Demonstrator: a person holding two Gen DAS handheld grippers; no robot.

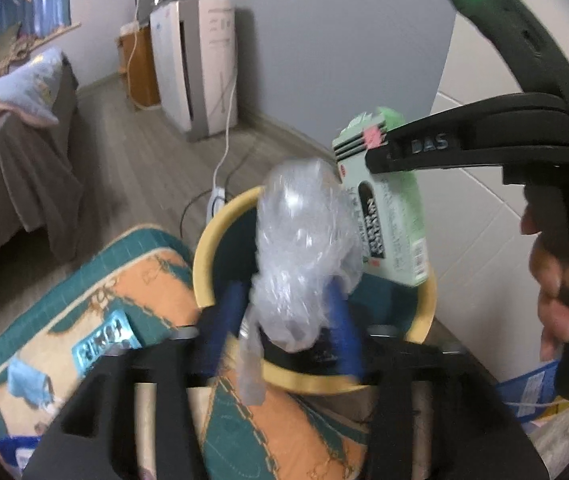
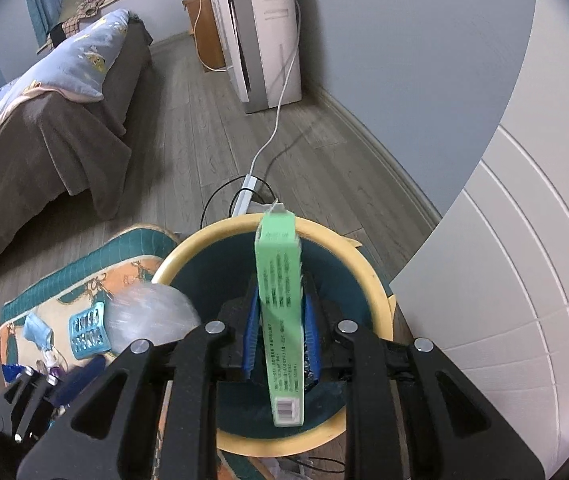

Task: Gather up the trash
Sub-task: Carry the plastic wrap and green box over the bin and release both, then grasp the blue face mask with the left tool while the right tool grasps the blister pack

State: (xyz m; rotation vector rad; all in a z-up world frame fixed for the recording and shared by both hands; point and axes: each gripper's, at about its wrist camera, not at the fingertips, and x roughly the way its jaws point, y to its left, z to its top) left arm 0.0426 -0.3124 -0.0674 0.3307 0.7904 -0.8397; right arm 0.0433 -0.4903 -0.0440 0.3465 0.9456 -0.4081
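A yellow-rimmed bin [image 1: 204, 264] with a dark teal inside stands on the floor; it also shows in the right wrist view [image 2: 376, 280]. My left gripper [image 1: 284, 308] is shut on a crumpled clear plastic wrap [image 1: 304, 240], held over the bin's near rim. My right gripper [image 2: 280, 336] is shut on a green carton box [image 2: 282, 320], held over the bin's opening. In the left wrist view the right gripper [image 1: 372, 156] comes in from the right with the green box [image 1: 388, 216]. The plastic wrap shows blurred at the left in the right wrist view [image 2: 148, 316].
A patterned teal and orange mat [image 1: 84, 312] lies left of the bin, with a blue wrapper [image 2: 88, 330] and a blue face mask [image 2: 36, 330] on it. A power strip with cables [image 2: 244, 196] lies behind the bin. A bed [image 2: 44, 120] stands left, an air purifier [image 2: 260, 36] at the back, a white door [image 2: 524, 280] right.
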